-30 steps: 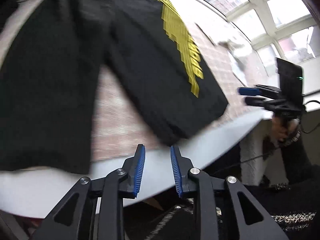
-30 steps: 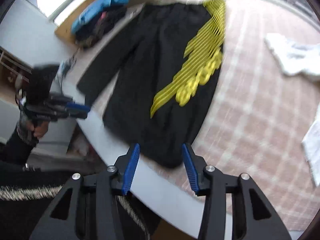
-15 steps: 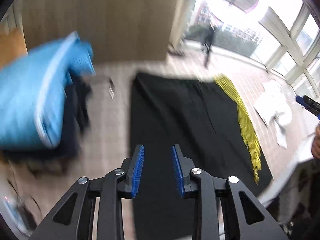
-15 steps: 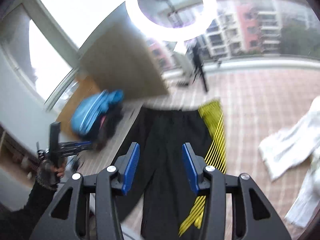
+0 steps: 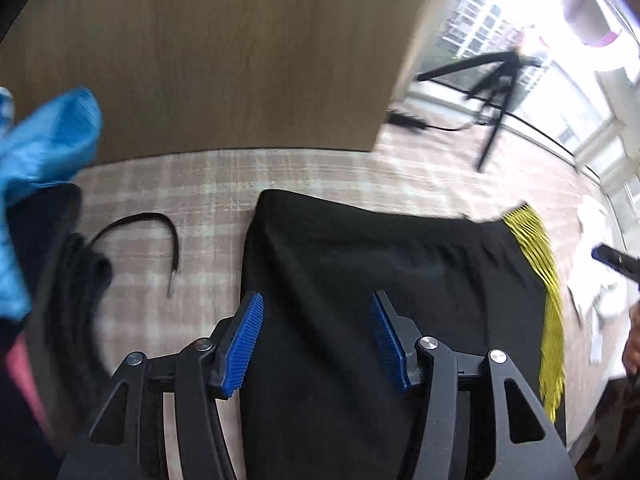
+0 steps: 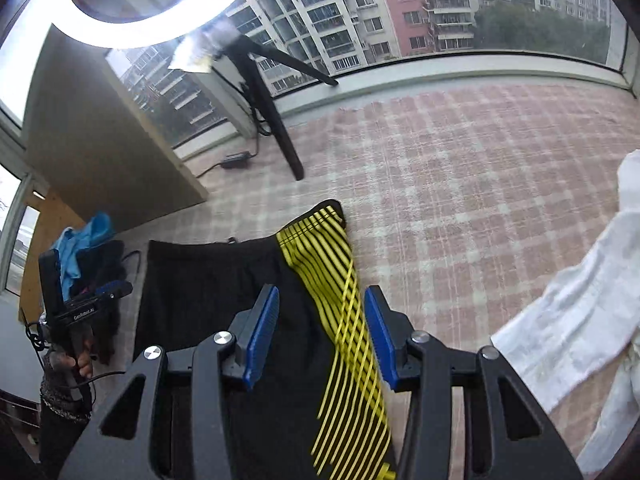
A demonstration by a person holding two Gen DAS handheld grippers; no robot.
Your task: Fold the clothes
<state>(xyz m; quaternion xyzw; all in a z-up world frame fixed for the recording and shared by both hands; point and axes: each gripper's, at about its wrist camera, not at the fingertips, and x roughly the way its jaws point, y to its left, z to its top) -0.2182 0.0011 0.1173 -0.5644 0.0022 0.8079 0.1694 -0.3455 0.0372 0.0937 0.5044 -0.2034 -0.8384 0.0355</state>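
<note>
Black shorts (image 5: 380,300) lie flat on the checked counter (image 6: 460,168)
Left gripper (image 5: 318,338) is opening above the waistband, nothing between its jaws; right gripper (image 6: 320,330) hangs half-wide, empty, over the yellow stripes (image 6: 320,248)

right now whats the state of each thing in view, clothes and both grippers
black shorts with yellow stripes: spread flat on the checked cloth, unfolded
white garment: crumpled, unfolded
blue garment: heaped on the dark clothes pile
left gripper: jaws opening, nothing between them
right gripper: open, empty
</note>
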